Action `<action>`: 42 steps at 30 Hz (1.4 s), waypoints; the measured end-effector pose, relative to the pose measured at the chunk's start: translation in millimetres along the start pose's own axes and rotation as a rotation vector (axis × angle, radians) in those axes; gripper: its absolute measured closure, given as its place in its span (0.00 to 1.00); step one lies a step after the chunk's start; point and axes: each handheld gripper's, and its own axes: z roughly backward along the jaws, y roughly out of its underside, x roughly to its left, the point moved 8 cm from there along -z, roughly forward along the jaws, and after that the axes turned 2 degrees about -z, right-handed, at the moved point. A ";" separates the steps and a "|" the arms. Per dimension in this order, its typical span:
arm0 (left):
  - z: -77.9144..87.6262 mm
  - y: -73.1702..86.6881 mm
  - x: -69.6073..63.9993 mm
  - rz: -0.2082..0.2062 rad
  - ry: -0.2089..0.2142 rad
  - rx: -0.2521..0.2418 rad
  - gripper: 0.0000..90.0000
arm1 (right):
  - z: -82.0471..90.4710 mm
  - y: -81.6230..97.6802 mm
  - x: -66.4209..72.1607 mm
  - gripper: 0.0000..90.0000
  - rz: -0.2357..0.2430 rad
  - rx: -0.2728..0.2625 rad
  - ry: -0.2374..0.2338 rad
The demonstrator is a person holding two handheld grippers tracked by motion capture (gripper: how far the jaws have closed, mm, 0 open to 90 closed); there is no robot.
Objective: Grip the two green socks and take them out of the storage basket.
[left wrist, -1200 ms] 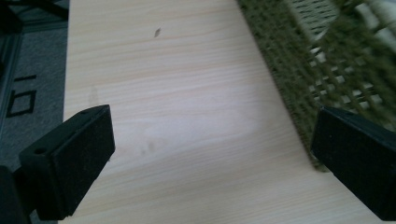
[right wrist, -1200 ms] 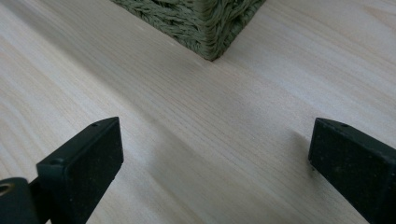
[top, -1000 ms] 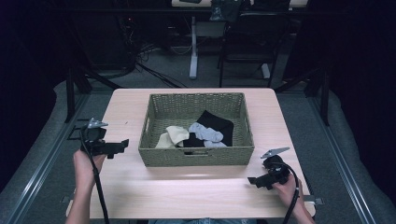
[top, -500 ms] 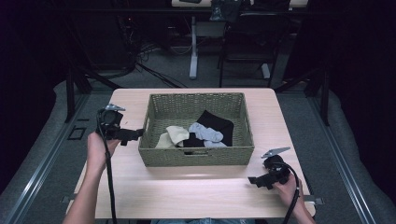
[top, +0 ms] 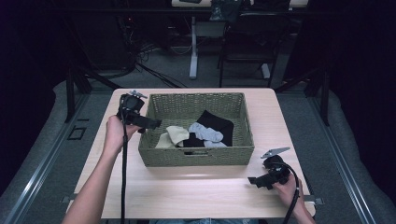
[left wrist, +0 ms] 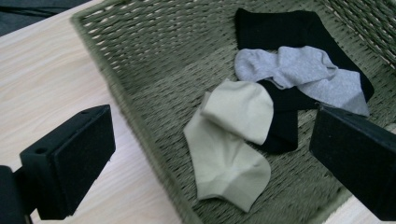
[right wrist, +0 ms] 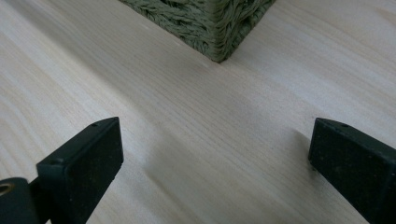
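the pale green ankle sock (left wrist: 231,144) lies folded on the floor of the woven olive wicker basket (top: 154,140), touching a black sock (left wrist: 285,126) with a grey sock (left wrist: 299,74) draped over it. my worry: closing here could pinch the black one too, or snag a jaw in the weave. my left gripper (top: 147,122) hangs over the basket's left rim, jaws wide apart, holding nothing. my right gripper (top: 261,181) rests low over the light wooden table (top: 196,191) near the basket's corner, equally wide and empty.
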 end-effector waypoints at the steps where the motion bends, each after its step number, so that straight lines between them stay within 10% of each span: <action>1: -3.7 -2.7 -1.3 -0.004 0.006 0.008 0.00 | 0.1 0.1 1.1 0.03 -0.006 -0.003 -0.009; 18: -78.0 -11.5 -13.3 -0.018 0.044 0.190 0.09 | 2.7 2.7 0.3 0.03 -0.005 -0.002 0.006; 37: -123.0 10.9 -12.6 0.006 0.035 0.347 0.17 | 1.3 3.3 0.9 0.03 0.001 0.003 0.002; 42: -123.8 14.2 -20.6 -0.031 0.066 0.373 0.40 | 1.4 3.1 0.5 0.03 -0.008 -0.005 0.006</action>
